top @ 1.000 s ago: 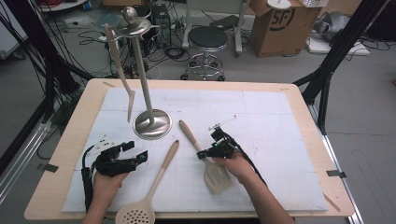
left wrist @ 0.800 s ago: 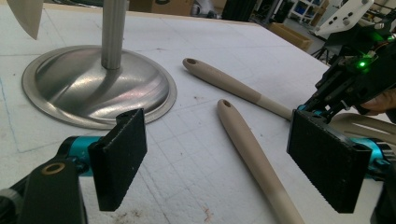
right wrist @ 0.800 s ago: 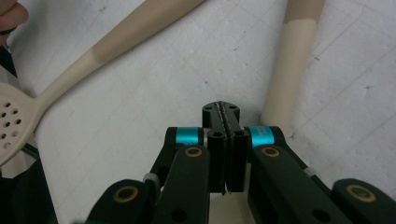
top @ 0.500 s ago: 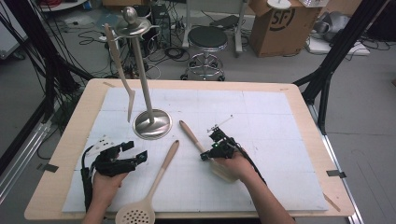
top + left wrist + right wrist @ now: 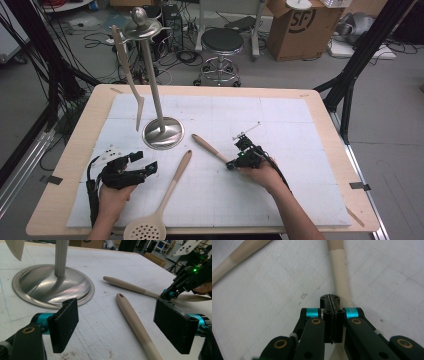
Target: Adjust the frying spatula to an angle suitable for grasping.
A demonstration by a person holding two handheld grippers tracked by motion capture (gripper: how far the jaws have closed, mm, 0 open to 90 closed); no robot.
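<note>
Now right gripper (image 5: 231, 164) jaws fully shut with nothing seen between, tips on spatula (image 5: 210, 148) neck mid-mat, handle pointing 10 o'clock at stand (image 5: 162, 134), likely to nudge it; left gripper (image 5: 144, 162) wide open, empty, 9 o'clock of spoon (image 5: 170, 187)

My overhead cam looks forward and down across the whole table (image 5: 320, 107). Both gripper cams ride low, super close to the mat, and each catches the spatula handle (image 5: 130, 287) (image 5: 339, 272) mid-table.

Left claw (image 5: 142, 165) gapes wide; right claw (image 5: 333, 301) seems pinched closed.
</note>
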